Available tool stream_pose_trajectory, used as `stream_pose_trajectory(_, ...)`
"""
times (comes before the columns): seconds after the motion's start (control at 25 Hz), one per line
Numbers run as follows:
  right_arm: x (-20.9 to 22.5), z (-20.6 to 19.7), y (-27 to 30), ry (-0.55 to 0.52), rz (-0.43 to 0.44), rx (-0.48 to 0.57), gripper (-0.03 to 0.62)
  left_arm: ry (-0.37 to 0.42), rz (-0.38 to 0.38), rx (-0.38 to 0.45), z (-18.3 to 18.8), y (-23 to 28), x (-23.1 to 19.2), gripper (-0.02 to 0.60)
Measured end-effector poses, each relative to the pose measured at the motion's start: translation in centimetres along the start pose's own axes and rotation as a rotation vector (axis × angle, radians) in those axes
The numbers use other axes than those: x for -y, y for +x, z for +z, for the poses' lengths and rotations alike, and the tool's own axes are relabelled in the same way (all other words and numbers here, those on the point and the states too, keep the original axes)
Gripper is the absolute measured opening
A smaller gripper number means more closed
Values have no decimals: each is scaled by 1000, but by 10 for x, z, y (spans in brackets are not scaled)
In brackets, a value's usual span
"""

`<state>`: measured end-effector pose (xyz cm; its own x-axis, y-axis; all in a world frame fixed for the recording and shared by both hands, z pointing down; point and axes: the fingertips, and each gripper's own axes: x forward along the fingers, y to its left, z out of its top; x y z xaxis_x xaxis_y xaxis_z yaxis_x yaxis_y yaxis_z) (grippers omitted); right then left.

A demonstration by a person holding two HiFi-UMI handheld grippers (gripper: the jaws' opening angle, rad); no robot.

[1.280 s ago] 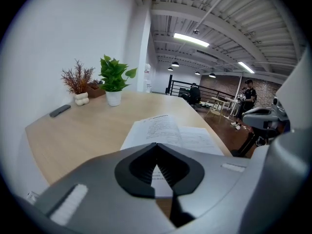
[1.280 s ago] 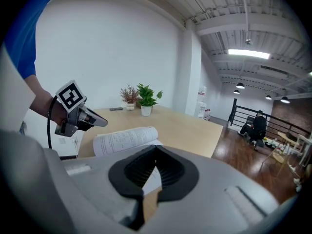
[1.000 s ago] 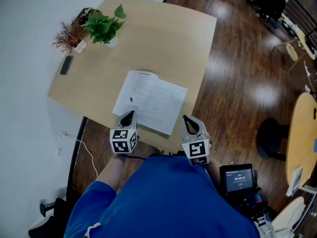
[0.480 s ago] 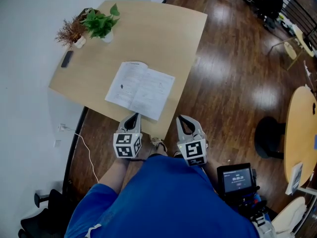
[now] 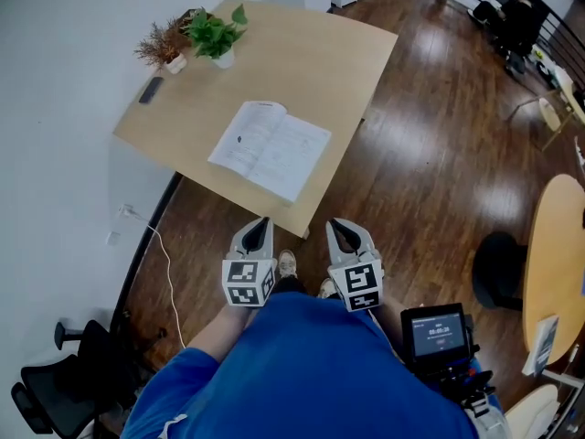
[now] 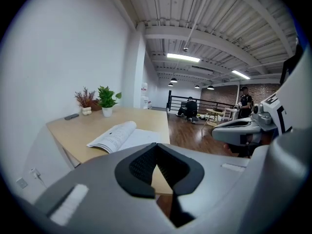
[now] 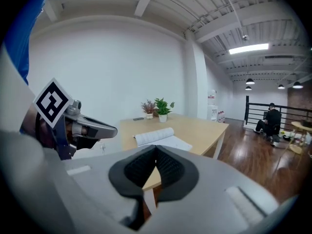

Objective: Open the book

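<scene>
1. A plain white wall runs along the left side, and a dark, glossy wooden floor covers the room.
2. A light wooden table stands beside that wall, with two potted plants near its far corner.
3. A black office chair sits by the wall at lower left. A round pale table shows at the right edge.
4. White ceiling beams run overhead with lit strip lights, and a black railing stands at the far end.

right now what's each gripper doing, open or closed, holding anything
left gripper: closed, holding nothing
right gripper: closed, holding nothing
</scene>
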<state>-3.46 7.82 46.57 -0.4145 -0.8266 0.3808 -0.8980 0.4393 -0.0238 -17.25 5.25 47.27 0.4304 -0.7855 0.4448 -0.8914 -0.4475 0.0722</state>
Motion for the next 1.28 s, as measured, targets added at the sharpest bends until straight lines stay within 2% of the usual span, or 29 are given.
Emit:
stream_pose_trajectory(0.44,-38,15,-18,59,-34,37,3,16,-53,75,2,-43,9,8)
stream_pose_trajectory(0.88,-41,21,-22,106,-97,48,3,61,-147,92,10,-38,20,8)
stream_pose_trajectory(1.28,-44,23,-24,100,-103,44,3,63,-166,97,13,-35,21,8)
